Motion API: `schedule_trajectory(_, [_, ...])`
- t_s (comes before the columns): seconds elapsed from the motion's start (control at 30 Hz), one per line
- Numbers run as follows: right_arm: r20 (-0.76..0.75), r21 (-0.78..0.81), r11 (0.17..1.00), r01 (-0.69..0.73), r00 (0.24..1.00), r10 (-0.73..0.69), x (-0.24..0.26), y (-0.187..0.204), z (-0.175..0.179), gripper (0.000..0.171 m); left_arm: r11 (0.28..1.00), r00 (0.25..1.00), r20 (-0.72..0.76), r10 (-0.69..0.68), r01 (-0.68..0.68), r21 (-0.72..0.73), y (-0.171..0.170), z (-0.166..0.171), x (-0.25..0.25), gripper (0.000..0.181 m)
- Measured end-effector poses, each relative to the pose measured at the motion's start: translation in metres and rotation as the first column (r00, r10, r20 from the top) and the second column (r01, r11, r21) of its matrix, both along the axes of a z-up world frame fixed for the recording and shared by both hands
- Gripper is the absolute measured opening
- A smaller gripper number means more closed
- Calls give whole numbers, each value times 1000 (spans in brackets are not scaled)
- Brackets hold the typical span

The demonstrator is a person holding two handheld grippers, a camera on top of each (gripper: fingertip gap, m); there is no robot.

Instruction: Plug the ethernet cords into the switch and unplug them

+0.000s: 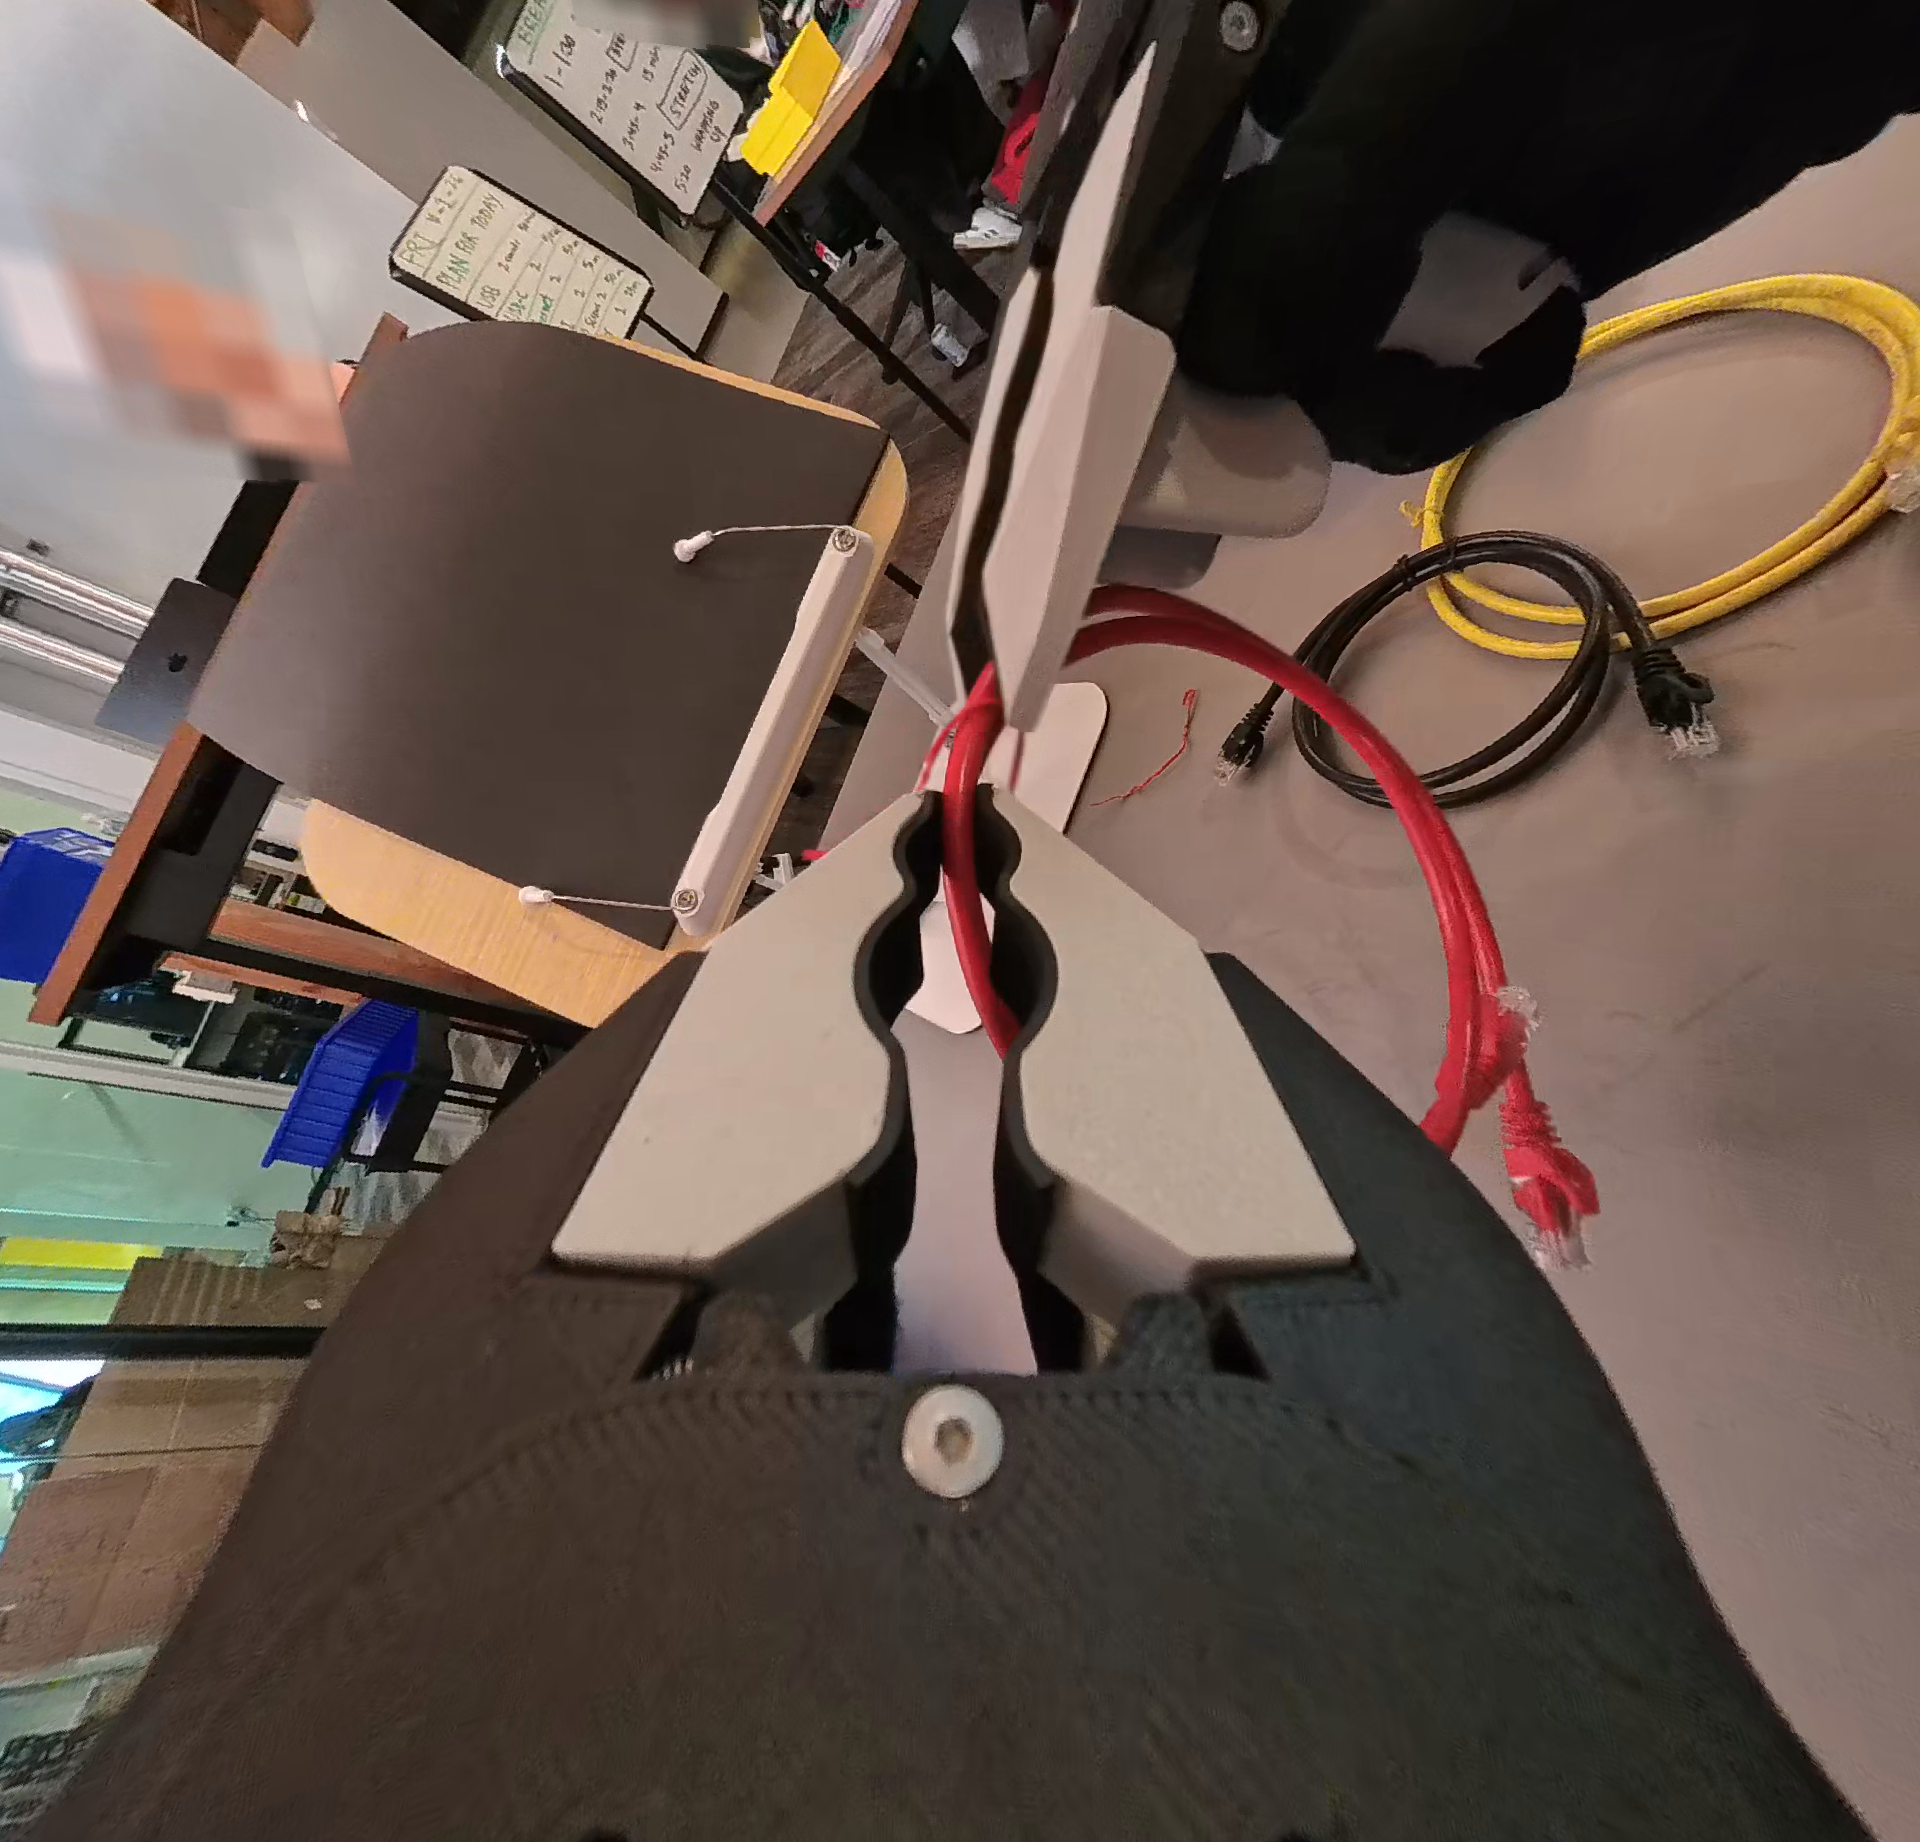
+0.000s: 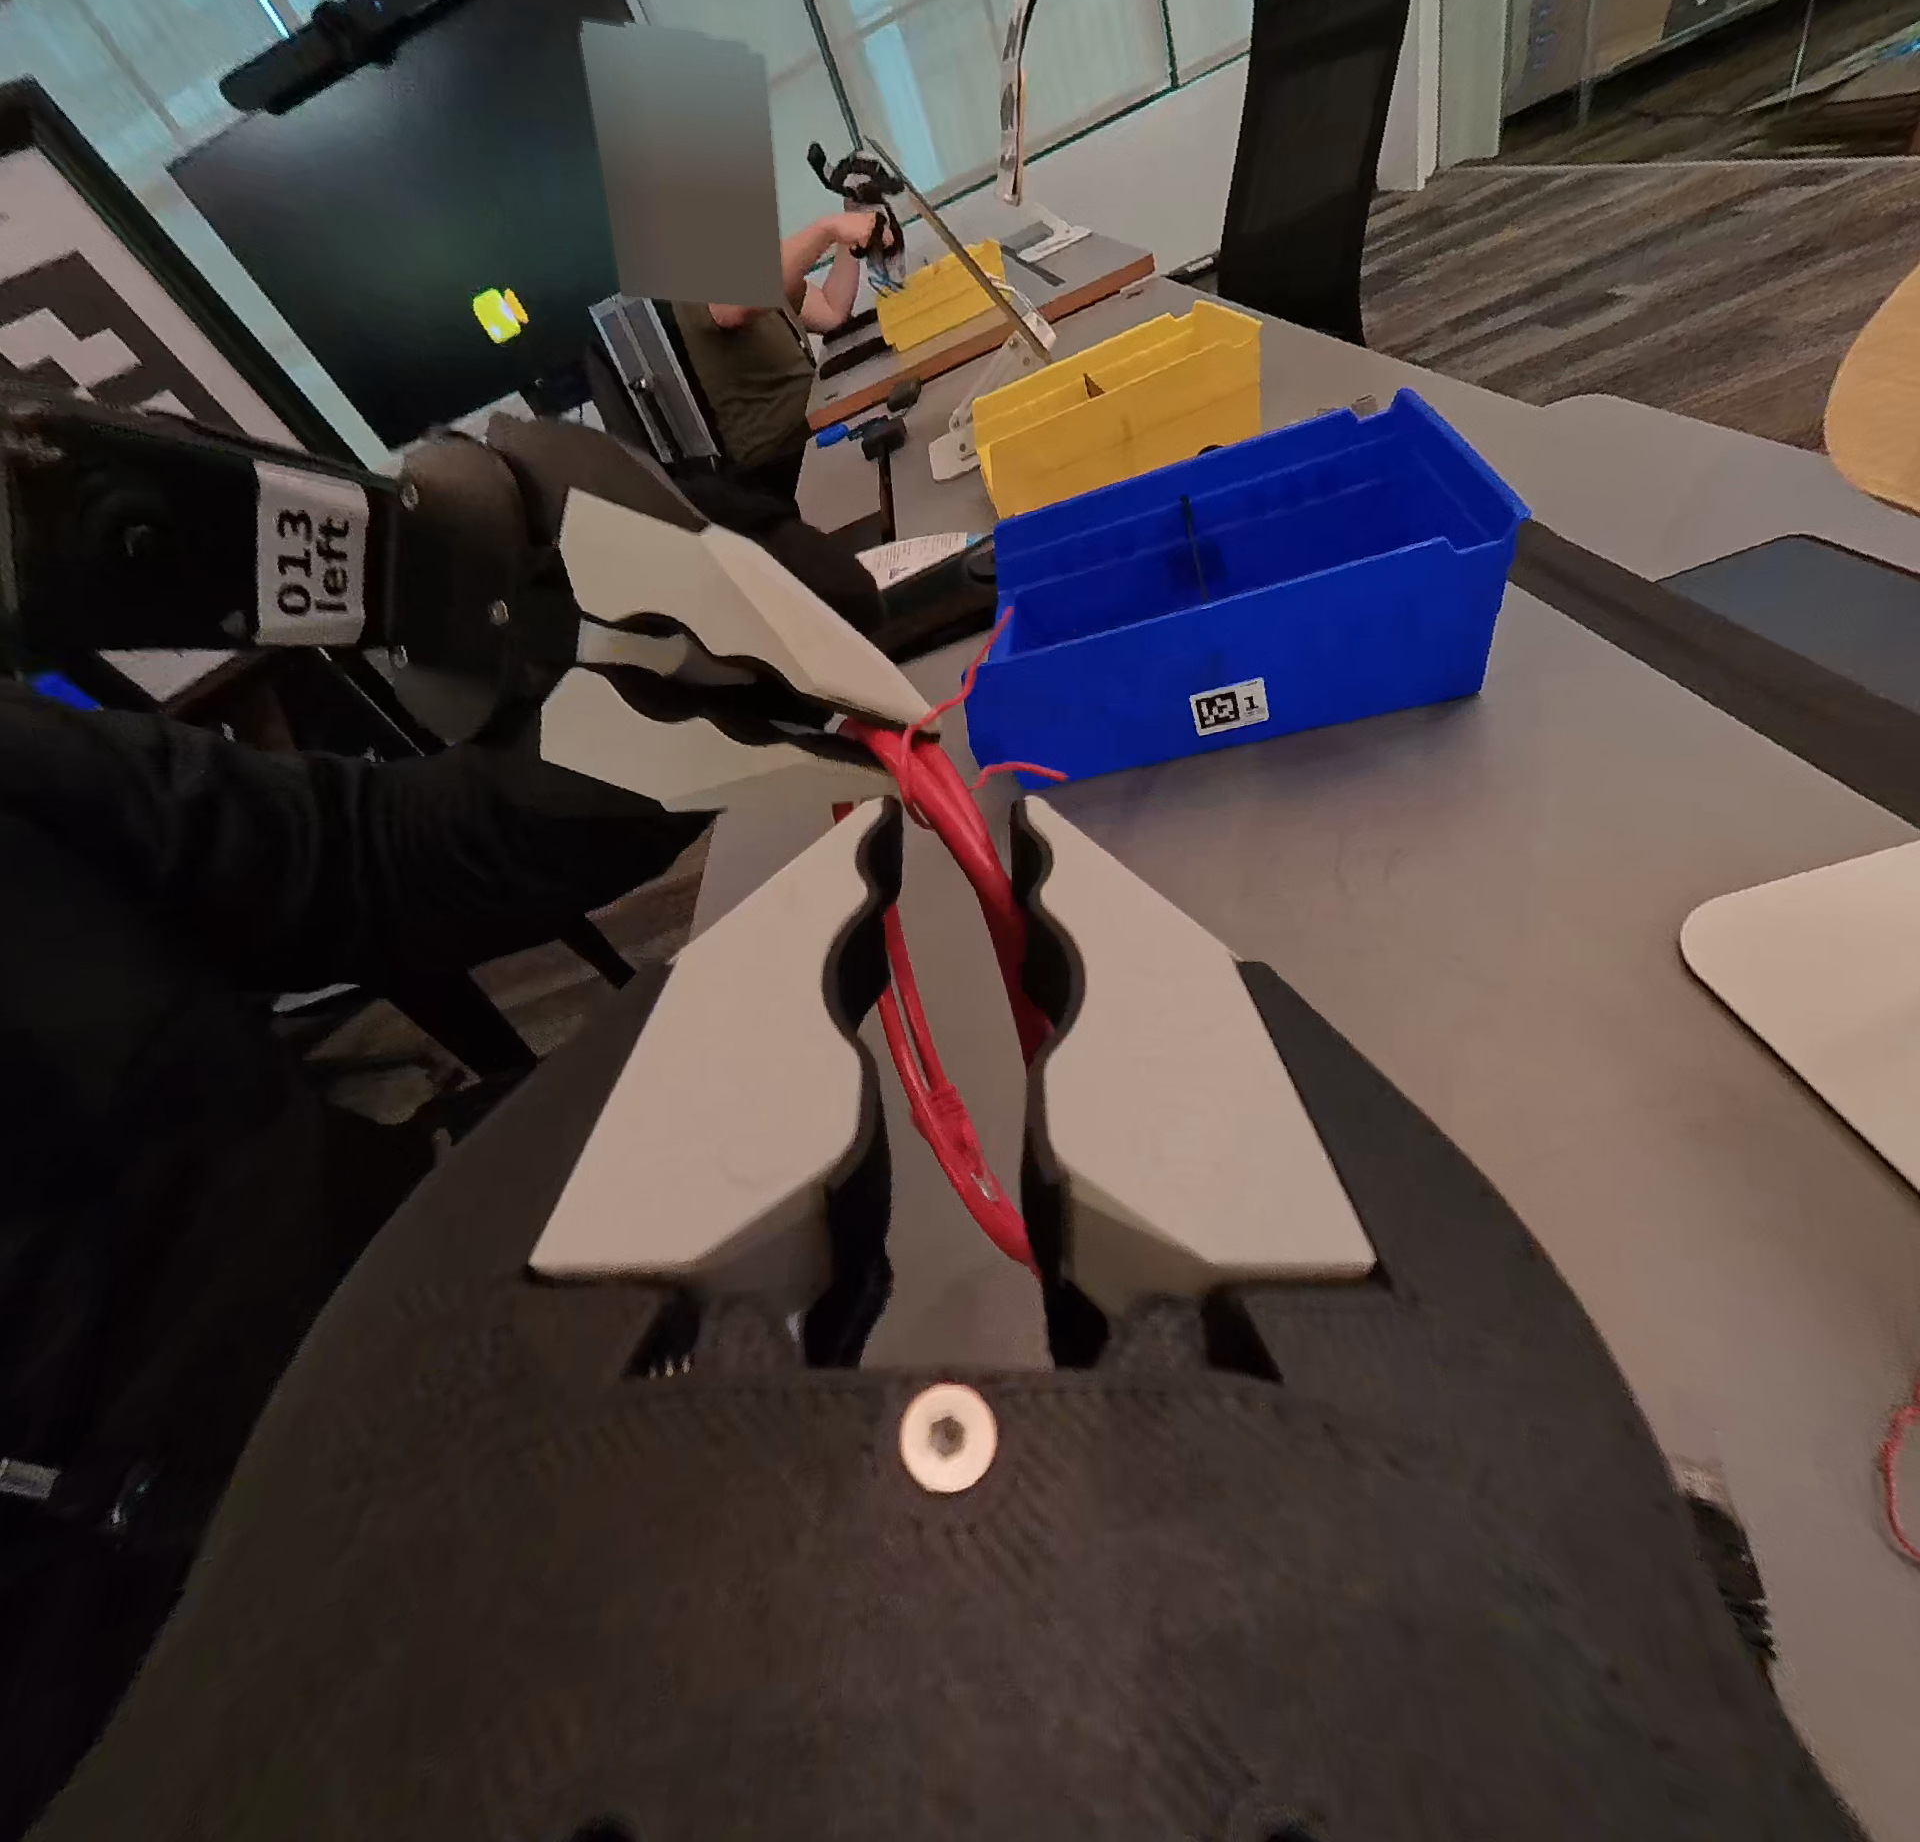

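Both claws are engaged with the coiled red ethernet cord (image 1: pixel 1444 857). Left gripper (image 1: pixel 961 805): its jaws are pressed nearly together at the tips, pinching the red strands between them. Right gripper (image 2: pixel 951 816): its jaws are seen spread a little, the coil running loosely through the gap without being clamped; in the left wrist view its fingers appear close together just above the cord's twist tie (image 2: pixel 914 753), at about 12 o'clock from the left claw.

The coil is held raised above the grey table (image 1: pixel 1558 1273), its two red plugs dangling at about 4 o'clock in the left wrist view. A black cord (image 1: pixel 1455 691) and a yellow cord (image 1: pixel 1662 504) lie on the table at roughly 2 o'clock. A blue bin (image 2: pixel 1247 649) is seen at 1 o'clock in the right wrist view. No switch can be made out.

The step in hand is judged to be freeing the bundle. The coil should be kept firmly pinched by the left claw while the tie is gripped by its thin loose end and untwisted, not pulled, so the plug latches are not strained.
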State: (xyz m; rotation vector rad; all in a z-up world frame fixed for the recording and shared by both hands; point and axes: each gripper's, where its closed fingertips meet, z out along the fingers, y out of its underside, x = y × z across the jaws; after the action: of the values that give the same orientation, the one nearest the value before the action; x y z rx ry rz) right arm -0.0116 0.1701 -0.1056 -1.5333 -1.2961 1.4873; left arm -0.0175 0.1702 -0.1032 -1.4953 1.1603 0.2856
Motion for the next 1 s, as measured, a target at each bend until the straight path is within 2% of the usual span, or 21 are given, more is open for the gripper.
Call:
schedule_trajectory(0.2, [44,97,995,-13,999,9,1,-3,-8,14,999,1000,-10,-26,25,-20,-4,-1,3,3])
schedule_trajectory(0.33, [46,92,995,-38,998,34,2,-7,-8,9,998,999,9,-38,39,-41,-4,-2,4,3])
schedule_trajectory(0.47, [38,49,997,-64,997,62,2,-10,-7,4,996,998,28,-51,53,-71,-4,-5,3,3])
schedule_trajectory(0.73, [-67,-140,980,-140,989,131,2,-13,-2,3,992,996,69,-64,71,-103,-3,-4,1,6])
schedule_trajectory(0.83, [-115,-170,971,-169,982,151,4,-15,6,3,987,996,62,-64,72,-141,-3,-8,-4,19])
schedule_trajectory(0.9, [-105,-162,972,-172,982,157,5,-16,8,3,971,994,78,-77,93,-222,-7,-14,-5,35])
schedule_trajectory(1.0, [-67,-153,971,-181,983,173,7,-21,5,3,963,994,88,-59,80,-257,-6,-14,-9,42])
